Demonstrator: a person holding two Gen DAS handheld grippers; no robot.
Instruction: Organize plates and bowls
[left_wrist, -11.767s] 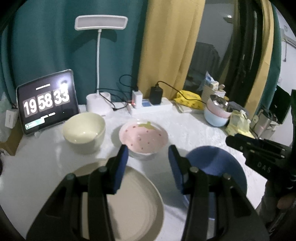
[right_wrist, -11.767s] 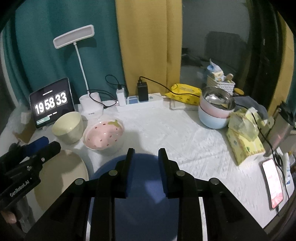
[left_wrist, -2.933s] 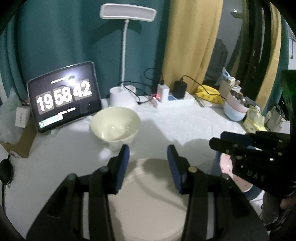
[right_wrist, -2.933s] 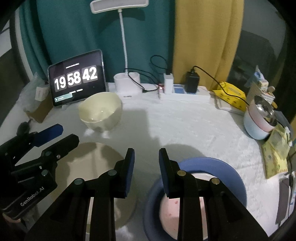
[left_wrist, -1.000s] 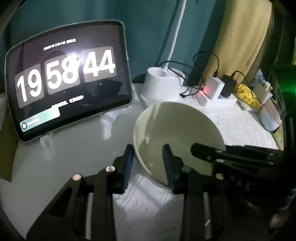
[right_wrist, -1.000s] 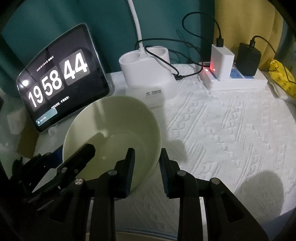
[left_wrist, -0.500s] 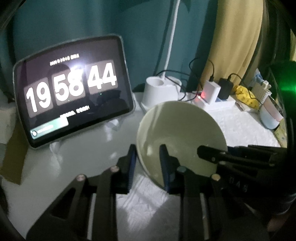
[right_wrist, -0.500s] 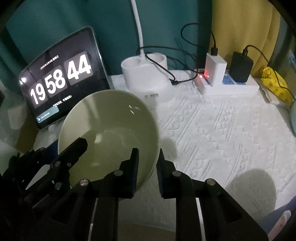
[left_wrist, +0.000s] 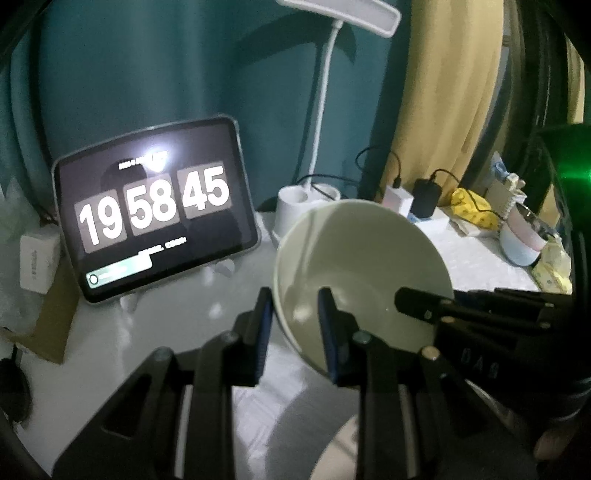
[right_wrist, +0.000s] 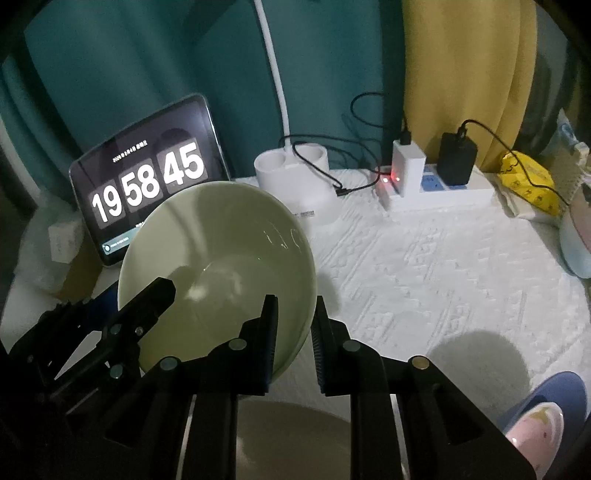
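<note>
The left tool and right tool each pinch opposite rims of the cream bowl, hiding its underside. Both just closed; the bowl, earlier on the worktop, now hangs tilted.

Dim room, fisheye frames curved and black at the corners.
Glare flares on the tablet screen; soft shadows pool on the tabletop.

Along the table's back edge stand a tablet clock at the left, a white lamp base, a power strip with two chargers, and a yellow packet toward the right.
</note>
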